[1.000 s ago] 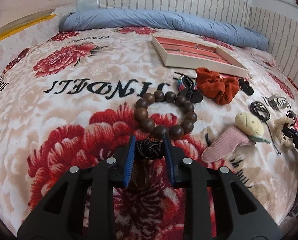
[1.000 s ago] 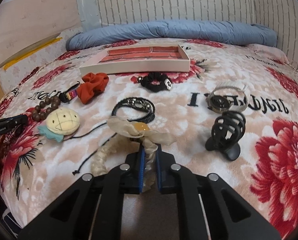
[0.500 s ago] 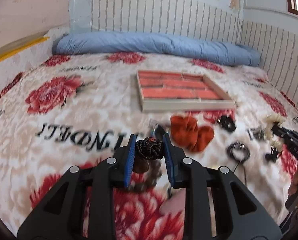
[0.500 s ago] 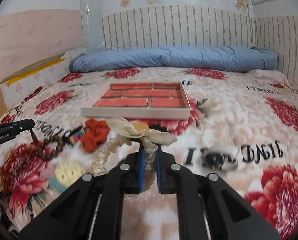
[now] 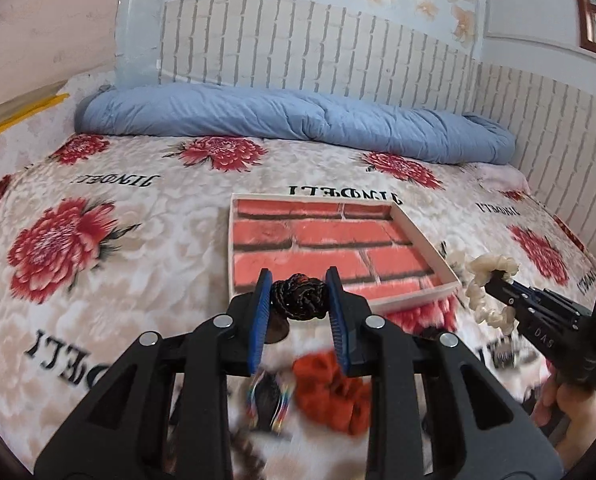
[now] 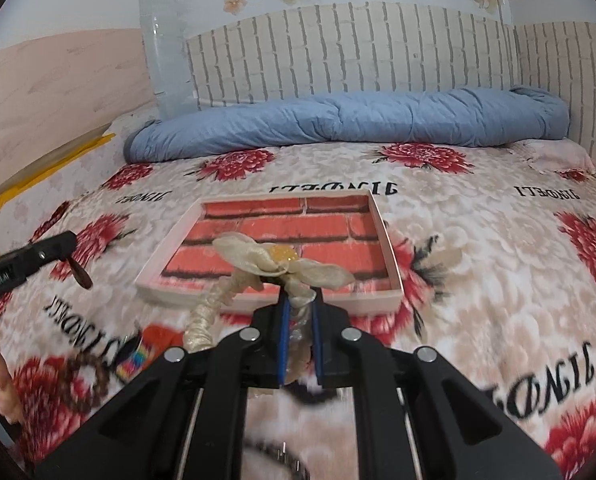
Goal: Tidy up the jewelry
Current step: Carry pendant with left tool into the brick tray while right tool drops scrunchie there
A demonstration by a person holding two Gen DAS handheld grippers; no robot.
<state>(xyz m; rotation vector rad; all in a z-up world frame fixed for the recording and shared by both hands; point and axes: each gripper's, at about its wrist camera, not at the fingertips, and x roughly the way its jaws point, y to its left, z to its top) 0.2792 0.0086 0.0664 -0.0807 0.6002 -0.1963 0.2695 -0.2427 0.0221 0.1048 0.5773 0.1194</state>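
Carrying is the step in hand: both tools are loaded and aimed at the tray.

Left wrist view: the left tool (image 5: 298,298) is nearly closed, its blue pads pinching the dark braided knot (image 5: 299,295) of the bead bracelet, with one brown bead (image 5: 277,326) showing below. The shallow brick-patterned tray (image 5: 340,294) lies on the flowered bed (image 5: 118,240) just beyond the knot, empty as far as can be seen. At the right edge the right tool (image 5: 502,285) holds a cream scrunchie (image 5: 488,290) near the tray's right corner. An orange scrunchie (image 5: 332,392) and a striped hair tie (image 5: 268,402) lie blurred on the near bed.

Right wrist view: the right tool (image 6: 299,316) is clamped shut on the cream bow scrunchie (image 6: 266,262), which hangs in front of the tray (image 6: 390,248). Only here do the bracelet's beads (image 6: 92,376) show, trailing at lower left under the left tool (image 6: 64,246).

Next, I judge, each tool should reach over the rim, lower and let go inside, keeping the two pieces apart.
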